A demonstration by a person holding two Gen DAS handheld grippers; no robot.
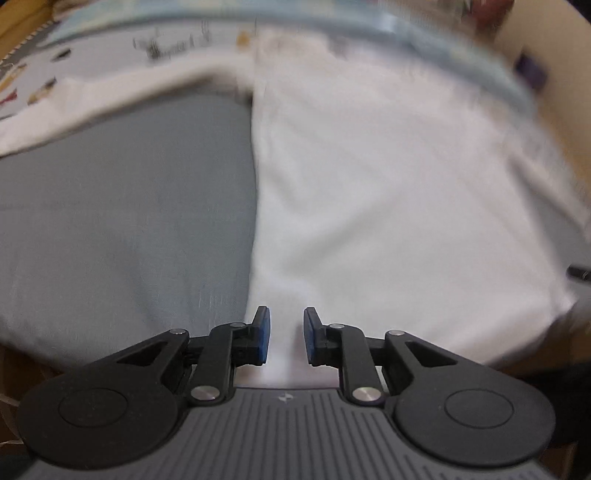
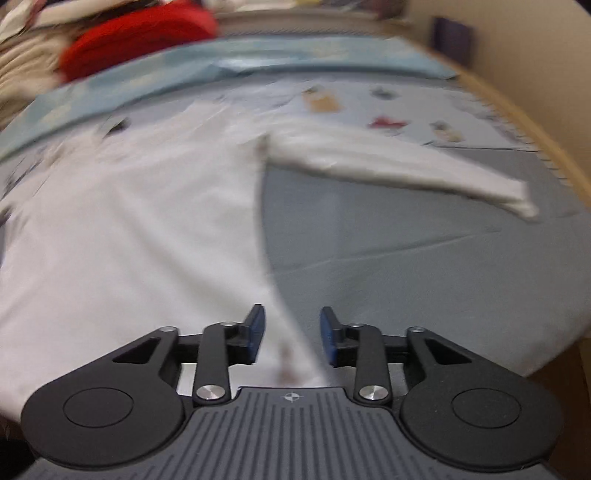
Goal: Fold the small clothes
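Observation:
A white long-sleeved garment (image 1: 388, 192) lies flat on a grey sheet (image 1: 129, 206). In the left wrist view its left side edge runs up the middle and a sleeve (image 1: 110, 96) stretches to the left. My left gripper (image 1: 286, 338) is open with the garment's bottom hem between its blue pads. In the right wrist view the garment (image 2: 129, 221) fills the left half and its other sleeve (image 2: 406, 166) stretches to the right. My right gripper (image 2: 291, 334) is open over the garment's bottom right corner. Both views are blurred.
A pale printed cloth (image 2: 388, 99) and a light blue cover (image 2: 221, 59) lie beyond the garment. A red item (image 2: 136, 33) sits on a pile at the far left. A wooden edge (image 2: 535, 122) borders the surface on the right.

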